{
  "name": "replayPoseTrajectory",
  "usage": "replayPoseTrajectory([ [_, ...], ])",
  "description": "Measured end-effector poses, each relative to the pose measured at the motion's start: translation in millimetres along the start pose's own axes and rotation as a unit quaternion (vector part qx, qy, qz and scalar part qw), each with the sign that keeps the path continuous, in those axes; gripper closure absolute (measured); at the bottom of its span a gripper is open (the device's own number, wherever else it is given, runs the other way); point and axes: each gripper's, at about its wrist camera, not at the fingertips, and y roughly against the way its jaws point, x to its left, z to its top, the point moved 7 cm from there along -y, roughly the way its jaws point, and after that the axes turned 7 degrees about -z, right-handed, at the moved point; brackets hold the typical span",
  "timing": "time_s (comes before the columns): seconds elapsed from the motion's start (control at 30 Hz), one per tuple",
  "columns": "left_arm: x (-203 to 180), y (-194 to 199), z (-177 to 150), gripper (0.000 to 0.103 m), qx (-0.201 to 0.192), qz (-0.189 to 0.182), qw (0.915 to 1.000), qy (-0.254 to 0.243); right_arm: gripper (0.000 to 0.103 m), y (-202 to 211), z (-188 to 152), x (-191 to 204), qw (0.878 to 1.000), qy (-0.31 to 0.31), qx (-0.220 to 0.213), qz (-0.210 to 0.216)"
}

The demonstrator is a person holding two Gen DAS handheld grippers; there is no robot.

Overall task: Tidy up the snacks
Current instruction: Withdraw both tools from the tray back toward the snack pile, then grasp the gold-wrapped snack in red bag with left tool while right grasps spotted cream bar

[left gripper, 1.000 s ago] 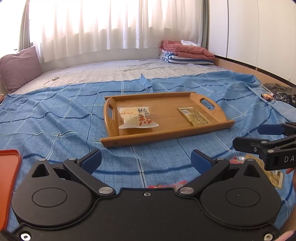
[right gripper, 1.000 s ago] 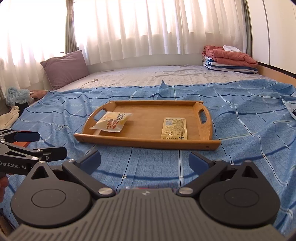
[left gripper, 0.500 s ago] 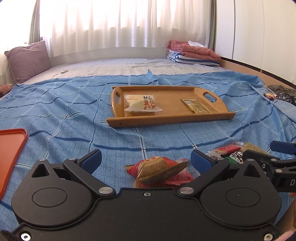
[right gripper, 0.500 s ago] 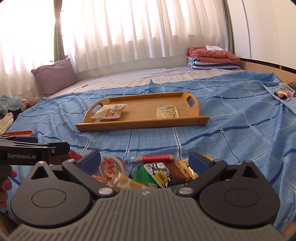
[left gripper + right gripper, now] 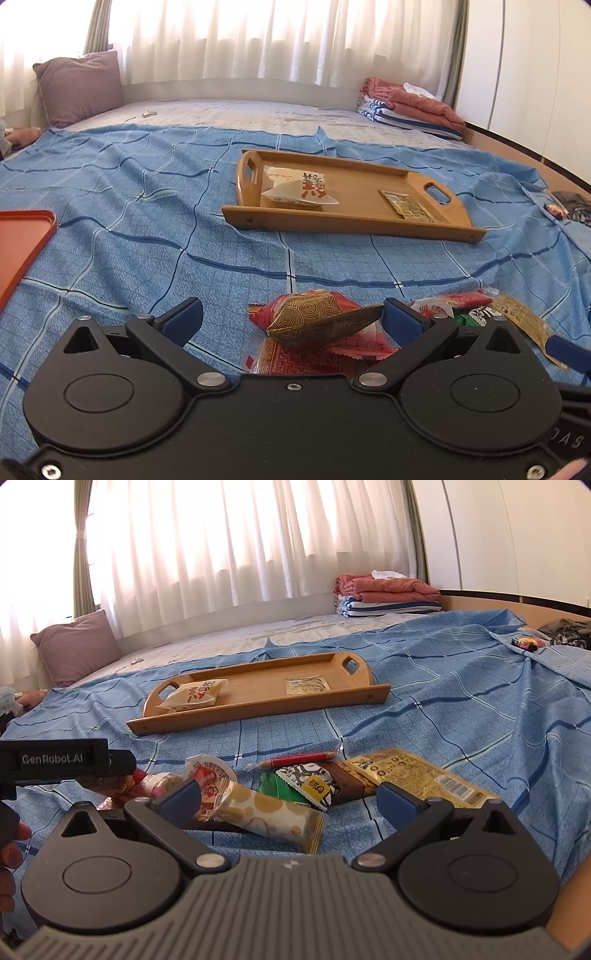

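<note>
On the blue checked sheet [image 5: 155, 229] the left gripper [image 5: 293, 319] hangs low with its jaws spread wide and nothing clamped; a gold spiral-patterned packet [image 5: 317, 325] lies between the blue pads [image 5: 184, 319], its tip just beside the right-hand pad, resting on red wrappers [image 5: 295, 358]. At about 2 o'clock from that packet, more of the snack pile [image 5: 476, 317] spreads along the cloth. The right gripper [image 5: 288, 799] is likewise wide open and holds nothing; between its fingers lies a cream packet with gold dots [image 5: 269, 814], tilted, one end just beside the left pad. Beyond it, toward 12 o'clock, sit a green wrapper [image 5: 275, 788], a black-and-white sachet with a yellow label [image 5: 310, 781], a brown bar [image 5: 351, 782], and a thin red stick [image 5: 299, 760]; a round sealed cup with a red lid [image 5: 210, 773] lies at 11 o'clock and a flat yellow pack [image 5: 417, 775] at 1 o'clock. Farther off at 12 o'clock, well apart from the pile, the wooden tray [image 5: 332, 701] rests on the sheet, carrying a white pouch with red lettering [image 5: 194, 696] near its left handle and a small flat sachet [image 5: 306, 685] toward its right. An orange tray [image 5: 22, 243] shows at 9 o'clock in the left wrist view. A purple cushion [image 5: 75, 646] and folded blankets [image 5: 388, 594] lie at the far edge.
</note>
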Motion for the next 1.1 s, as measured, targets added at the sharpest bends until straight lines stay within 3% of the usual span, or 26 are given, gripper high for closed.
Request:
replayPoseTrajectory([
  [0.17, 3, -5, -2, 0.001, 0.008, -0.007, 0.9994, 0.033, 0.000, -5, -8, -2, 0.999, -0.041, 0.017, -0.002],
  [0.4, -1, -9, -4, 0.022, 0.013, -0.023, 0.9989, 0.039, 0.000, -10, -12, 5, 0.998, -0.063, 0.020, -0.002],
  [0.67, -5, -10, -3, 0.040, 0.018, -0.039, 0.9980, 0.046, 0.000, -14, -15, 9, 0.996, -0.085, 0.021, -0.008],
  [0.87, -3, -5, -3, 0.043, 0.013, -0.034, 0.9986, 0.038, 0.011, -14, -15, 12, 0.996, -0.083, 0.021, -0.005],
  [0.97, -3, 0, -2, 0.043, 0.007, -0.031, 0.9991, 0.028, 0.021, -12, -14, 12, 0.996, -0.085, 0.022, -0.004],
  [1.03, -3, 3, -1, 0.043, 0.000, -0.025, 0.9995, 0.019, 0.033, -13, -14, 12, 0.996, -0.081, 0.025, -0.006],
  [1.1, -2, 7, 2, 0.043, -0.006, -0.020, 0.9997, 0.010, 0.036, -13, -14, 11, 0.997, -0.076, 0.028, -0.010],
])
